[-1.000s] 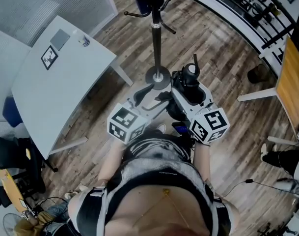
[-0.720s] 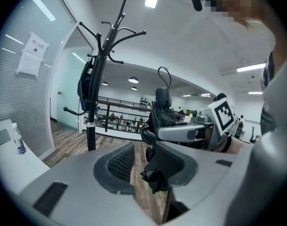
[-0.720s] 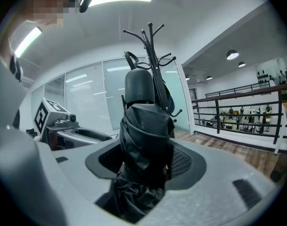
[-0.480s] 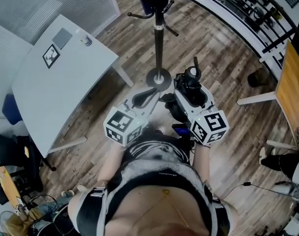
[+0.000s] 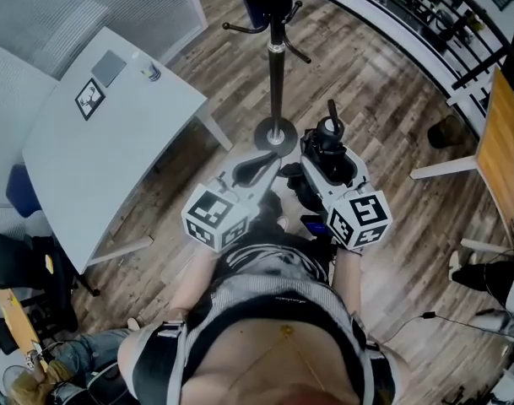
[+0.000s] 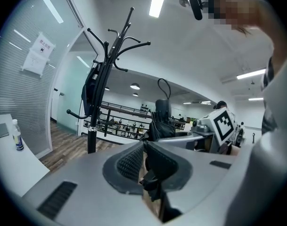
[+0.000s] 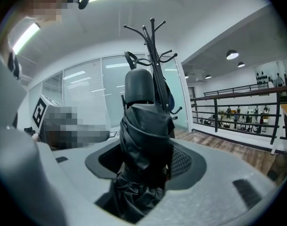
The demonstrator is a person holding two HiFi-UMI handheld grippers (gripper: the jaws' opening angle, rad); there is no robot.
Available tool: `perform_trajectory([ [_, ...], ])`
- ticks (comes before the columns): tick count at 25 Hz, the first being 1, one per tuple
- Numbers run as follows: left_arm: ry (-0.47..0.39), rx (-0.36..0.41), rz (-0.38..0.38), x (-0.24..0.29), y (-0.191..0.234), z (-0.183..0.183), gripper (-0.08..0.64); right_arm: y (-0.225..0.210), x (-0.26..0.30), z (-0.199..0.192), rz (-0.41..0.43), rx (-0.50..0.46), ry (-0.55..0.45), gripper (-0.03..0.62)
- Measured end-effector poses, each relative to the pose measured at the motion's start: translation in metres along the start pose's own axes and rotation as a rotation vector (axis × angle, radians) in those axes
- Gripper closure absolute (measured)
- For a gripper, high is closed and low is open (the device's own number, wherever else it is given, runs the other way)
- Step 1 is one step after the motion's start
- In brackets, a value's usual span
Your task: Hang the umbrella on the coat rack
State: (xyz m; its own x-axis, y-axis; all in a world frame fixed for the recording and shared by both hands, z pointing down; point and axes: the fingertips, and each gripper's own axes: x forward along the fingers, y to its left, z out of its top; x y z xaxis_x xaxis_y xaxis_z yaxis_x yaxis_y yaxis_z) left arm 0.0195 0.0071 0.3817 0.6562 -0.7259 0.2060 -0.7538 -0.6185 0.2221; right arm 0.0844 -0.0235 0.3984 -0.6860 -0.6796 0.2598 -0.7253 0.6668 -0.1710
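Right gripper has its jaws wide around the folded umbrella, pads pressing the black fabric, handle end up. Left gripper has just been closing its jaws. They now sit pressed together on a thin dark scrap, which we read as a fold or strap of the umbrella, low down. Rack stands ahead of us, near, not yet reached, and a dark item hangs on it. For the hang we judge: hold both grips firm, carry the umbrella upright to a free hook, raise the loop over the hook tip, lower it on, and only then let go. We steer clear of the pole and the dark item.
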Motion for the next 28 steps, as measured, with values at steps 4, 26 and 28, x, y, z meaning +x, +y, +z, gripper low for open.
perform_trajectory([
  [4, 0.005, -0.002, 0.004, 0.002, 0.009, -0.001, 0.534, -0.003, 0.007, 0.000, -0.009, 0.009, -0.006, 0.336],
  [26, 0.035, -0.046, -0.066, 0.050, 0.052, 0.012, 0.423, -0.048, 0.047, 0.005, -0.084, 0.029, 0.022, 0.336],
  [28, 0.041, -0.048, -0.074, 0.053, 0.052, 0.011, 0.419, -0.050, 0.048, 0.003, -0.088, 0.032, 0.026, 0.336],
])
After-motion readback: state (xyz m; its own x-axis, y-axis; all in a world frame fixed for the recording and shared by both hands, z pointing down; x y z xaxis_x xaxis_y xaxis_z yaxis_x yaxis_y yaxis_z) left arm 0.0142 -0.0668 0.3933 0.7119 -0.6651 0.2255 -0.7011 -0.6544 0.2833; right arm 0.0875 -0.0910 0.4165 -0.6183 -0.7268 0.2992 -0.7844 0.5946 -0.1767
